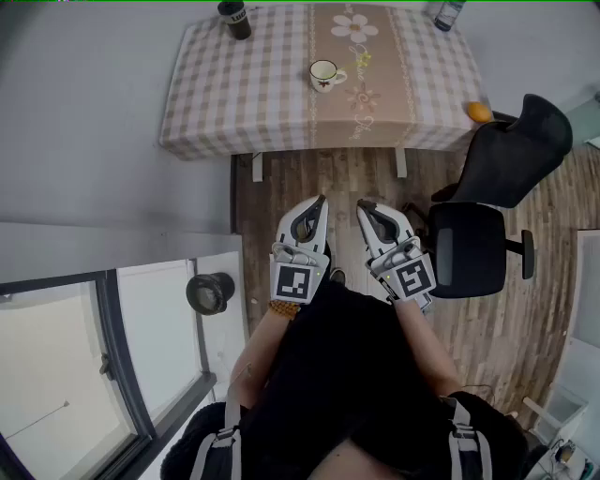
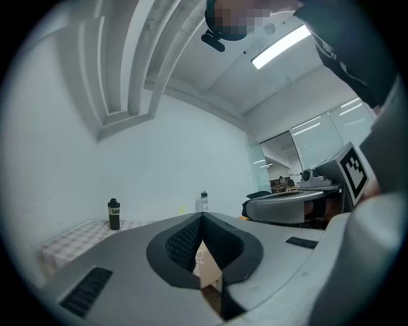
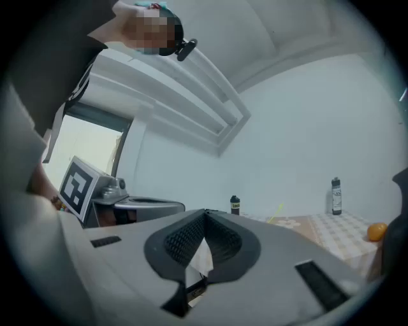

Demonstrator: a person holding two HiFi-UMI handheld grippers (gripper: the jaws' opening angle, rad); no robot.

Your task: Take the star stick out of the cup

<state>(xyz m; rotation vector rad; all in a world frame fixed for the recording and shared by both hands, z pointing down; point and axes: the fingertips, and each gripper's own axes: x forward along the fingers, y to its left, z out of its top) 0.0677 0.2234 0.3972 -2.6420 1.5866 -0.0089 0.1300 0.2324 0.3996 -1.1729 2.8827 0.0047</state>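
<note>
The star stick (image 1: 359,58), a thin yellow-green thing, stood in the cup (image 1: 323,74) and leaned out over its rim toward the far side of the table (image 1: 225,84). From the right gripper view it showed only as a faint slanted yellow line (image 3: 278,209) beyond the jaws, too small to make out its shape. The cup, white with a handle on its right, stood on the left edge of a flowered runner (image 1: 361,103) that ran down the middle of the checked cloth.

A dark bottle (image 1: 234,19) stood at the far left of the table and a clear bottle (image 1: 448,13) at the far right, both well apart from the cup. An orange (image 1: 479,112) lay at the near right corner. A black office chair (image 1: 492,187) stood on the wood floor (image 1: 309,178) just off that corner.

The left gripper (image 1: 322,200) and the right gripper (image 1: 361,203) were held side by side close to the person's body, over the floor and well short of the table. Each gripper's own view showed its jaws closed tip to tip, with nothing between them. Neither gripper touched the cup or the stick
</note>
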